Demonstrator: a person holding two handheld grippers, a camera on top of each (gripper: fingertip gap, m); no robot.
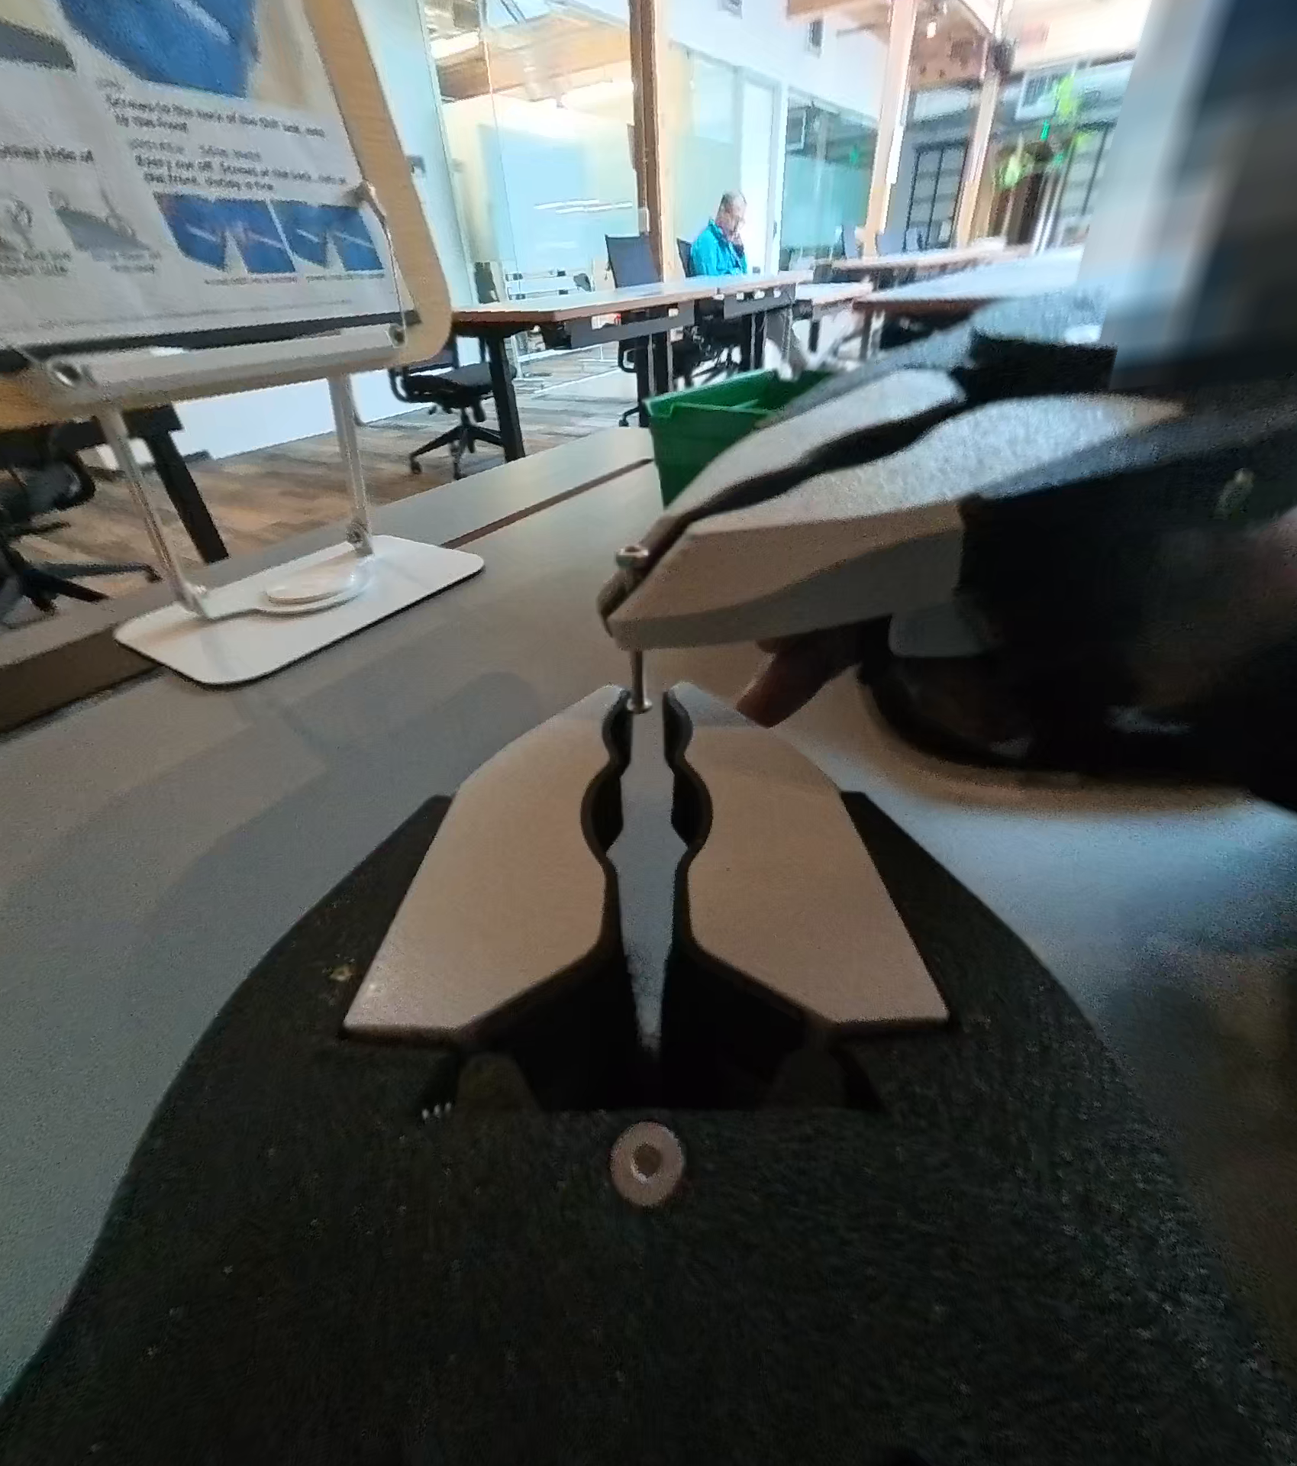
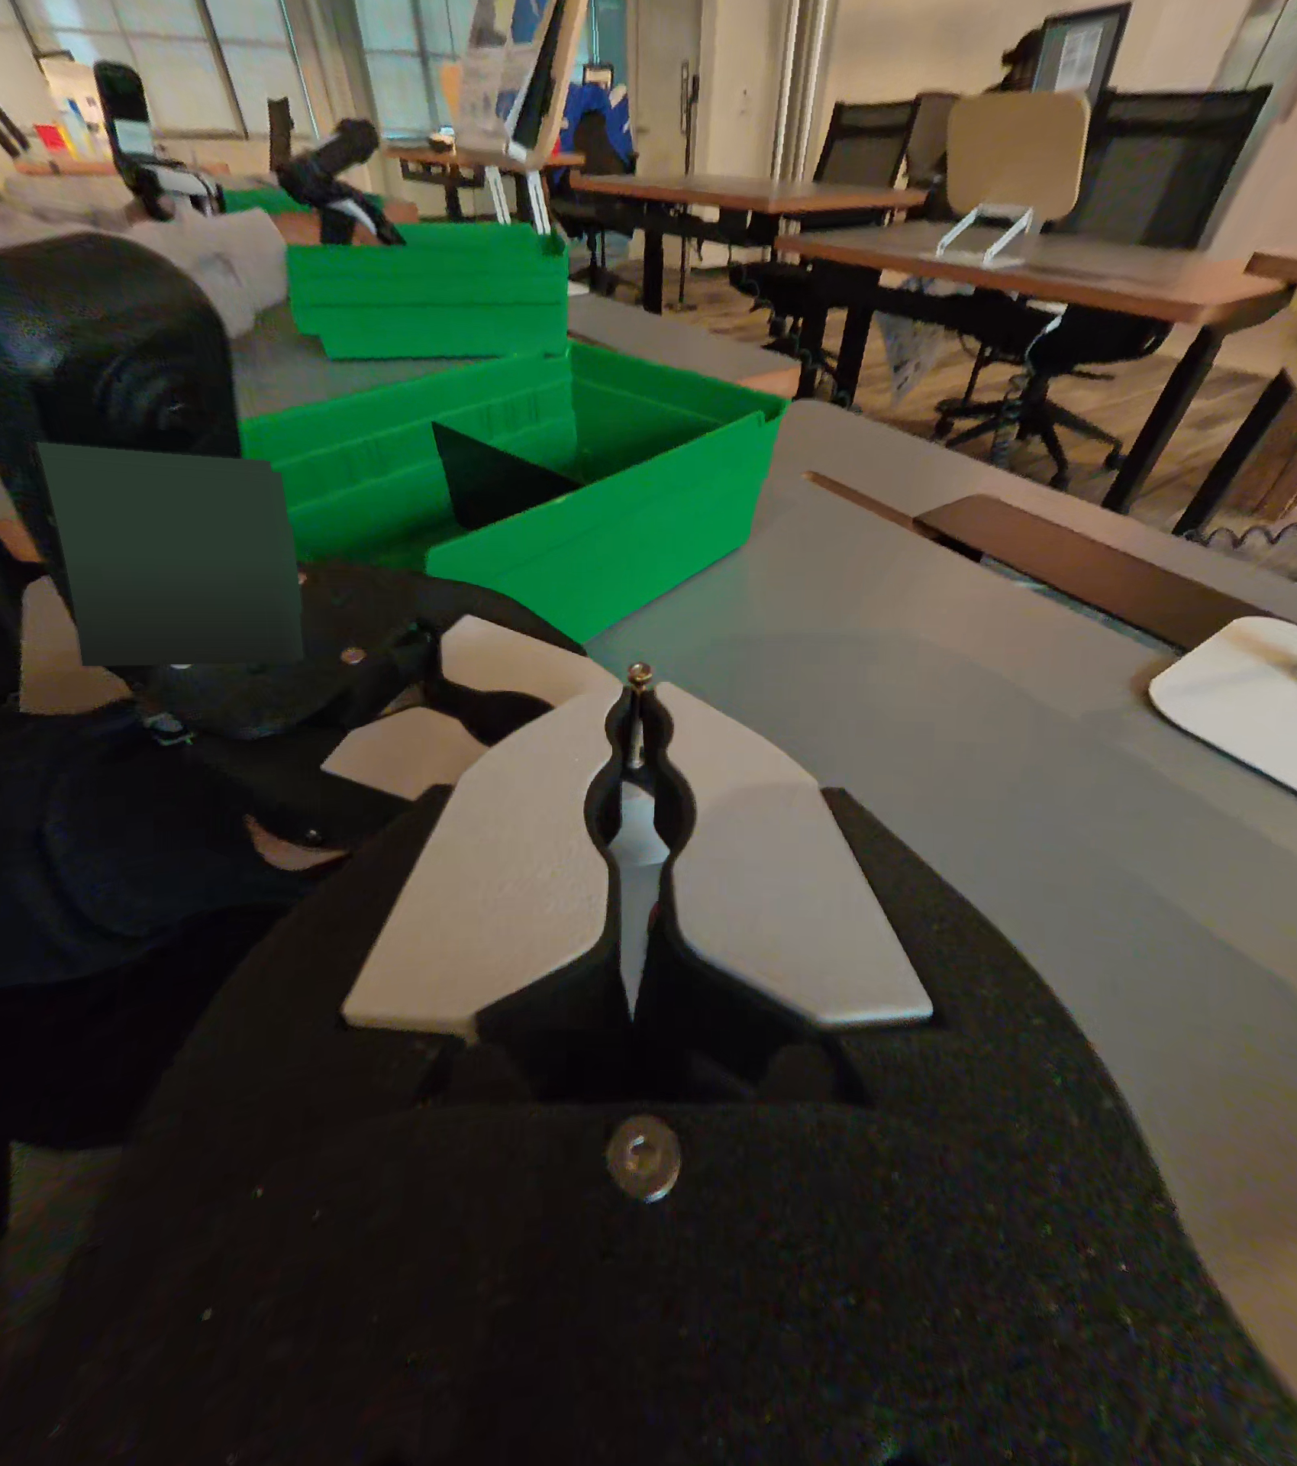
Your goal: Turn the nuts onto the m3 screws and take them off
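My right gripper (image 2: 638, 714) is clamped on the screw (image 2: 635, 726), long axis upright, head up. Its nutted (image 1: 638, 703) tip hangs at twelve o'clock between my left gripper's (image 1: 641, 706) parted fingers.

A green bin (image 2: 605, 539) with a black divider (image 2: 494, 484) sits on the grey bench (image 2: 907, 674). Behind the bin stands a second green bin (image 2: 423, 293); to the bin's right, a white stand base (image 2: 1263, 714). Beyond the bin are desks (image 2: 1026, 270) and office chairs (image 2: 1041, 397).
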